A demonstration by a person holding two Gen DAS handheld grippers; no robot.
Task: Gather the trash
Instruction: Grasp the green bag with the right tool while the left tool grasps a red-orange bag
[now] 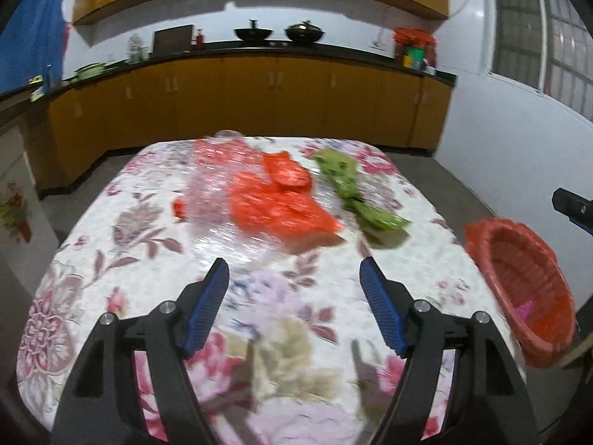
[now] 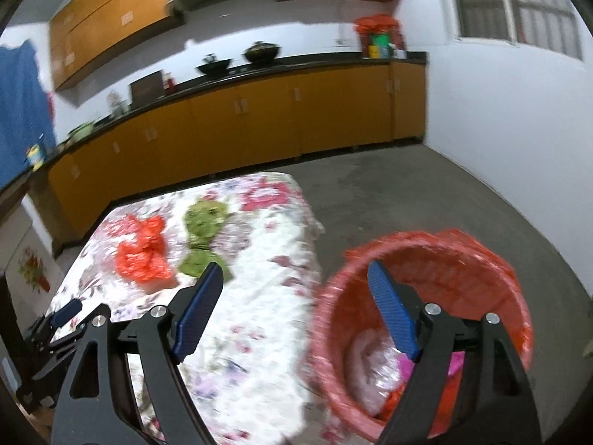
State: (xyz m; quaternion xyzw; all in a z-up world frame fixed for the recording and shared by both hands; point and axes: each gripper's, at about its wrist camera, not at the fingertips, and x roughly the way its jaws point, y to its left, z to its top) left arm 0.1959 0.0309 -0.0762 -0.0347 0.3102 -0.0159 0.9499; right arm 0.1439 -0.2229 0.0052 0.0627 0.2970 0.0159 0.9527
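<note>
Two matching black handheld grippers with blue finger pads.
Left gripper [image 1: 294,269] and right gripper [image 2: 294,272] alike: angular matte-black plastic arms with triangular cut-outs, round silver screw heads at the pivots, long flat pads [image 1: 207,306] of ribbed royal blue on the inner faces. No cables, sleeves or skin visible.

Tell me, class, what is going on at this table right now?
A person with a gripper in each hand is clearing trash from a floral-cloth table. Both the left gripper and the right gripper are open and hold nothing. A red plastic bag, a green bag and a clear plastic sheet lie on the table. The red-lined bin beside it already holds some wrappers; the right gripper hangs near it.
</note>
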